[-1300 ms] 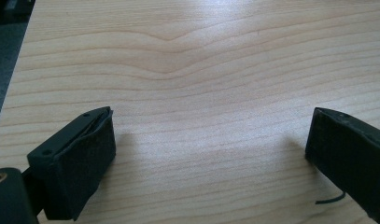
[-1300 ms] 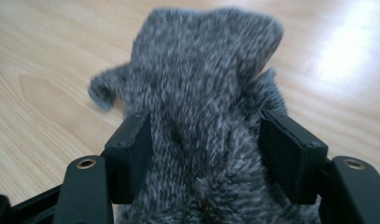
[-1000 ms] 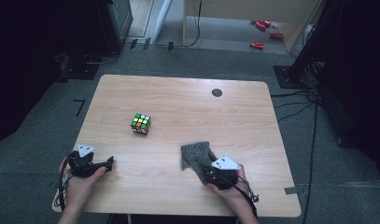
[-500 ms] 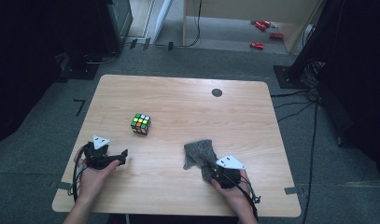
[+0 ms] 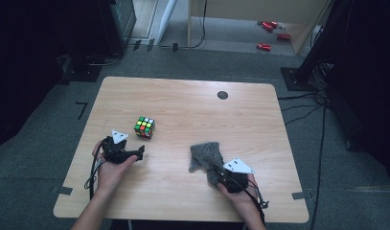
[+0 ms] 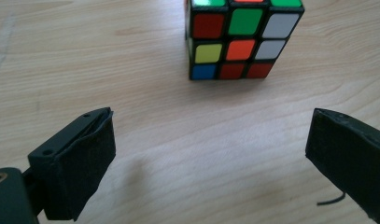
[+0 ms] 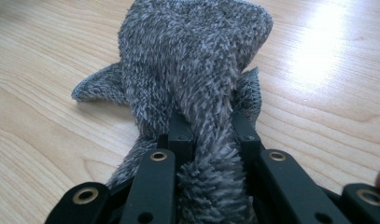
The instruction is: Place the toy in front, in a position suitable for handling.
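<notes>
A scrambled colour cube (image 5: 144,126) (image 6: 242,38) sits left of the table's middle. My left gripper (image 5: 135,154) (image 6: 211,154) lies just short of it, jaws wide open with bare wood between them. A grey fuzzy cloth (image 5: 207,156) (image 7: 197,60) lies on the front right of the table. My right gripper (image 5: 220,178) (image 7: 208,135) is shut on the cloth's near end, which bunches between the two black jaws; those jaws have just been closing on it.
The wooden table (image 5: 192,110) has a small black disc (image 5: 223,95) near its far edge. Grey carpet surrounds it, with dark stands at both sides and red objects (image 5: 264,46) on the floor beyond.
My left hand has moved forward and right, toward the cube. The right gripper pulled slightly back with the cloth's end, and the cloth stretched out behind it.
</notes>
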